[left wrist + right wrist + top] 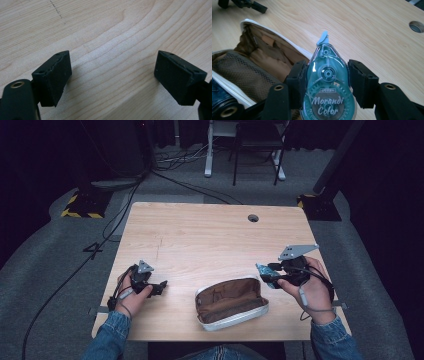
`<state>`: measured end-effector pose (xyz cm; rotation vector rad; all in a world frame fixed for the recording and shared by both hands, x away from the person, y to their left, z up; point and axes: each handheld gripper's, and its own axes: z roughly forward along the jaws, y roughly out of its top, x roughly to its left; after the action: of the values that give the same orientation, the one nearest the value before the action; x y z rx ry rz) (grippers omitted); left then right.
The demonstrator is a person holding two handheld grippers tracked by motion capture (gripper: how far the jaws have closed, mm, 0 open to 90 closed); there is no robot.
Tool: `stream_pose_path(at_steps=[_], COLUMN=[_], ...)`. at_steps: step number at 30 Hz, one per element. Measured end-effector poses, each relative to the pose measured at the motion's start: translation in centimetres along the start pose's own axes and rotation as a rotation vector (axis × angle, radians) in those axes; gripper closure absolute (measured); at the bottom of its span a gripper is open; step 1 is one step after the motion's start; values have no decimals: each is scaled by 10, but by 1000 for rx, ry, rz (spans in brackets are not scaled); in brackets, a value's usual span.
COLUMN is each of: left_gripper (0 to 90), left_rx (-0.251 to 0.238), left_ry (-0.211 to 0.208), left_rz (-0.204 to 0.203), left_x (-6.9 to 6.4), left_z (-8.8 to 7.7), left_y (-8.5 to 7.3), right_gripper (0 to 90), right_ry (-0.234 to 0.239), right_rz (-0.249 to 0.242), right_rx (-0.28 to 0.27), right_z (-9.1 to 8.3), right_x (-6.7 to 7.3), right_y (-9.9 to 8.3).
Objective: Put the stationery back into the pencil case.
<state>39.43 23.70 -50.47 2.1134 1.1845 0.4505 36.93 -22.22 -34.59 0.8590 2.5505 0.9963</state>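
Teal and see-through, the correction tape dispenser (328, 82) sits clamped between the right gripper (327, 83) pads just above the open brown pouch (231, 302), while the left gripper (112, 77) rests empty, spread wide over the wooden table (200, 235).

Blue denim sleeves (107, 335), black tongs (161, 287), grey plates (297, 251)

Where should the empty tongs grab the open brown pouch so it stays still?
Probably the white zipped rim at the near left end of the brown fabric pouch, coming from the left. That thin edge stands up, faces the open left tongs, and fits between wide jaws.
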Motion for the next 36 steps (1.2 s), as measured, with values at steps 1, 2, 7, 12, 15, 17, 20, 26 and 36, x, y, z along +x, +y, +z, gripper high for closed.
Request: stream_pose_path(at_steps=[1,2,7,12,15,17,20,26,36], left_gripper=[148,148,148,148,148,148,147,147,148], left_rx=[0,0,0,0,0,0,1,0,0], left_ry=[0,0,0,0,0,0,0,0,0], left_rz=[0,0,0,0,0,0,-1,0,0], left_x=[0,0,0,0,0,0,0,0,0], left_z=[0,0,0,0,0,0,0,0,0], left_y=[0,0,0,0,0,0,0,0,0], right_gripper=[501,501,501,501,501,500,501,501,501], right_ry=[5,11,49,77,83,89,105,129,154], right_rz=[-4,-16,-57,-94,-106,-116,-137,-167,-220], right_rx=[1,2,4,1,2,5,17,33,73], right_z=[1,2,9,15,19,21,27,36,58], right_x=[2,5,20,33,37,40,46,55,68], right_y=[1,2,7,11,12,13,14,15,14])
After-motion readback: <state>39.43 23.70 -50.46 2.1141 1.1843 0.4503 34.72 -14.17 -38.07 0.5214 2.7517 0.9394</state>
